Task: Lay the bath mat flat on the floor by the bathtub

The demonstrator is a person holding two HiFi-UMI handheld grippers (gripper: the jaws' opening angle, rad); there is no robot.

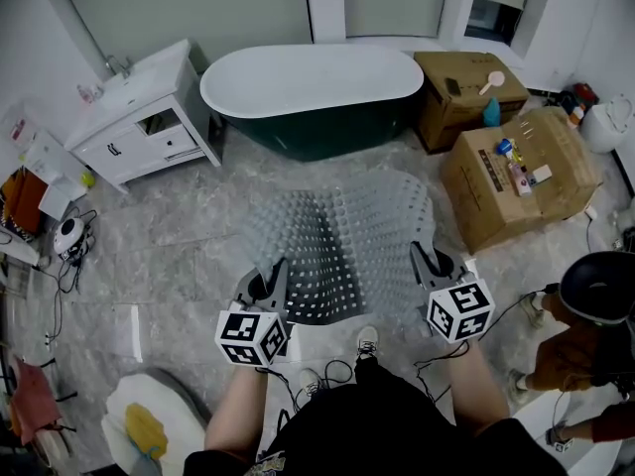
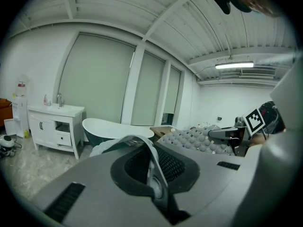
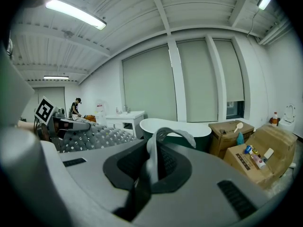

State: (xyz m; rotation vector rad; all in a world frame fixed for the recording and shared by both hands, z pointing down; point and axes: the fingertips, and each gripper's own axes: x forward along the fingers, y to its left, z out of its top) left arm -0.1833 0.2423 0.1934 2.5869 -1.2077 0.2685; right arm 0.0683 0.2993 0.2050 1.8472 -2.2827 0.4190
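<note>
A grey perforated bath mat [image 1: 347, 241] hangs spread in the air between my two grippers, above the marble floor in front of the white and dark-green bathtub [image 1: 313, 92]. My left gripper [image 1: 270, 284] is shut on the mat's near left corner, and a fold of the mat [image 2: 142, 148] shows pinched between its jaws. My right gripper [image 1: 429, 266] is shut on the near right corner, where the mat's edge [image 3: 163, 141] curls up between its jaws. The mat's bumpy surface [image 2: 199, 138] sags between them.
A white vanity cabinet [image 1: 139, 117] stands left of the tub. Two cardboard boxes [image 1: 516, 172] with small items sit at the right. A second person [image 1: 585, 355] crouches at the lower right. Cables and clutter lie along the left wall. A toilet [image 1: 149, 424] is at the lower left.
</note>
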